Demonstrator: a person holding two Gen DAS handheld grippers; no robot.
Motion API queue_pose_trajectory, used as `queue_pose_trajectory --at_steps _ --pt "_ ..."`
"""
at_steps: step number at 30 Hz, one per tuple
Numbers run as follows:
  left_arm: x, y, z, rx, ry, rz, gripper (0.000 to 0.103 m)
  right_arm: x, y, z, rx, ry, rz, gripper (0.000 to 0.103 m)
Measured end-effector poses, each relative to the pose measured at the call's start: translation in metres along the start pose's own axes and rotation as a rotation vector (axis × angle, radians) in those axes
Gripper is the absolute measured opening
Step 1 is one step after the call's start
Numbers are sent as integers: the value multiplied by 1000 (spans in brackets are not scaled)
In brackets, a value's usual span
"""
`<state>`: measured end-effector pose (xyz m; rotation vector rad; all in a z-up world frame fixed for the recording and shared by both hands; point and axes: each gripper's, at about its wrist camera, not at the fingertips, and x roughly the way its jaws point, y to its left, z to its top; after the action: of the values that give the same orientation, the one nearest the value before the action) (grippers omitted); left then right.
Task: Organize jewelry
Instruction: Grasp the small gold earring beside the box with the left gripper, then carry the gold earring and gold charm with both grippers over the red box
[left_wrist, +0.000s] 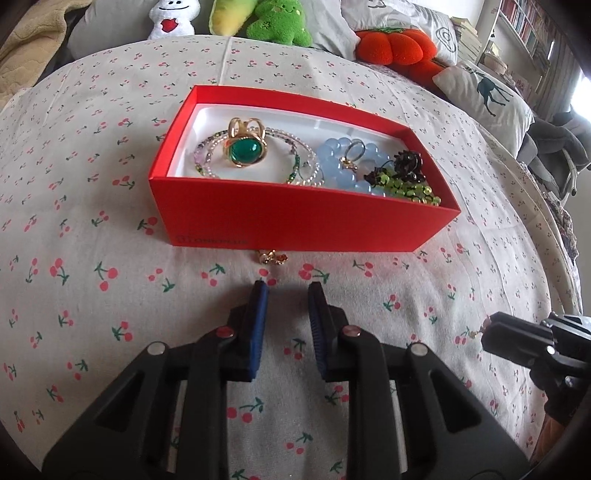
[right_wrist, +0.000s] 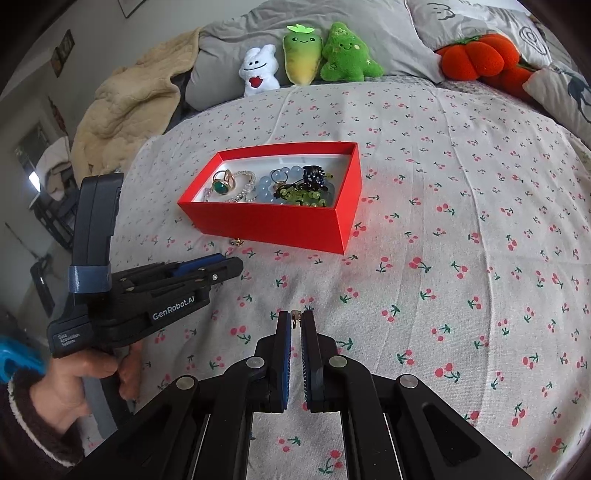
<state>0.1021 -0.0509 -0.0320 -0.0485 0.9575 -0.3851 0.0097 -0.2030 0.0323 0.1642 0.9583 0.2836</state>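
Note:
A red box (left_wrist: 295, 218) (right_wrist: 273, 227) lies on the cherry-print bed cover. In it are a gold ring with a green stone (left_wrist: 246, 150) (right_wrist: 221, 186), a clear bead bracelet (left_wrist: 310, 173), a blue bead bracelet (left_wrist: 338, 155) and green beads with dark pieces (left_wrist: 404, 177) (right_wrist: 306, 194). A small gold earring (left_wrist: 272, 257) (right_wrist: 237, 242) lies on the cover just in front of the box. My left gripper (left_wrist: 288, 288) (right_wrist: 225, 264) is open, a little short of that earring. My right gripper (right_wrist: 294, 317) (left_wrist: 487, 330) is shut on a small gold earring (right_wrist: 295, 320), above the cover.
Plush toys (right_wrist: 306, 59) and an orange plush pumpkin (right_wrist: 476, 55) line the far side of the bed with grey pillows. A beige blanket (right_wrist: 125, 107) lies at the left. A deer-print pillow (left_wrist: 484, 92) is at the right. The bed edge (left_wrist: 554, 236) curves at the right.

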Motion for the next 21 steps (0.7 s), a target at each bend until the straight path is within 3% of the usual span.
queue_pose_trajectory --at_steps 12,13,15,21 --pt "13 -4 12 -13 -19 61 25 1 -3 2 18 2 2 5" --pt "13 -5 13 -9 -20 73 23 1 -3 2 18 3 2 5" --pt "13 -8 12 3 -22 117 9 1 -3 2 17 4 0 5" --pt "8 0 7 -12 -14 102 1 0 -7 3 28 -1 -6 5"
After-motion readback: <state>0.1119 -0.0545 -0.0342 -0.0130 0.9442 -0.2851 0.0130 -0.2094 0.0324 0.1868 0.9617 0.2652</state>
